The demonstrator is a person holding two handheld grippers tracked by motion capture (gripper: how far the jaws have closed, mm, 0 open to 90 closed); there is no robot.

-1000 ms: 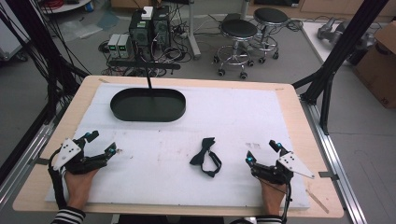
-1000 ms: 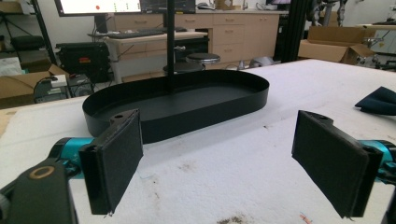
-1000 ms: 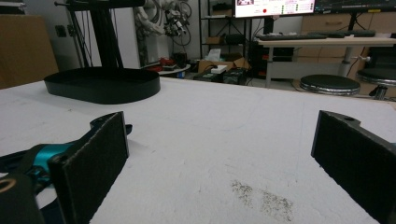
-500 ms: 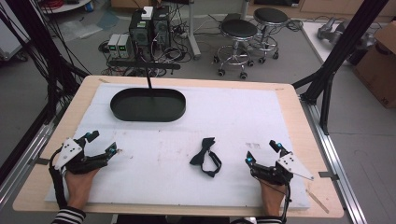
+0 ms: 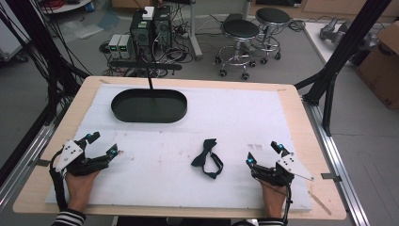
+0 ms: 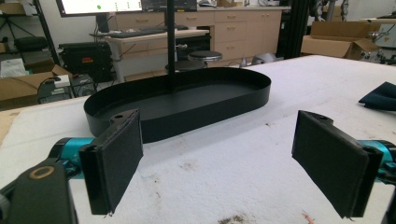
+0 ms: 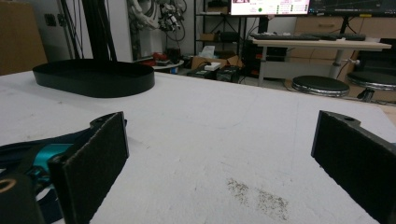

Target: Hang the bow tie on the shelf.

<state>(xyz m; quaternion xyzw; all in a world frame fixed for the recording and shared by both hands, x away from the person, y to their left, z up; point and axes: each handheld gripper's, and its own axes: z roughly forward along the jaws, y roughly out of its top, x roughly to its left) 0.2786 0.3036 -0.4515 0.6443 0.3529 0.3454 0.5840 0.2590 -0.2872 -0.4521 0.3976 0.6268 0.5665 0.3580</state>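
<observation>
A dark bow tie [image 5: 207,159] with its strap lies on the white mat [image 5: 235,117], toward the front and between my two grippers. My left gripper [image 5: 103,143] rests on the mat at the front left, open and holding nothing. My right gripper [image 5: 263,153] rests at the front right, also open and holding nothing, a short way right of the bow tie. A black oval tray [image 5: 141,107] sits at the back left. In the left gripper view the tray [image 6: 210,95] lies just beyond the wide-apart pads [image 6: 114,163], and the bow tie [image 6: 380,95] shows at the right edge.
A thin black post [image 5: 150,82] rises at the tray's far rim. The mat covers a wooden table [image 5: 301,122] with black frame legs at its sides. Stools [image 5: 242,33] and computer boxes stand on the floor behind. In the right gripper view the tray [image 7: 93,77] is far left.
</observation>
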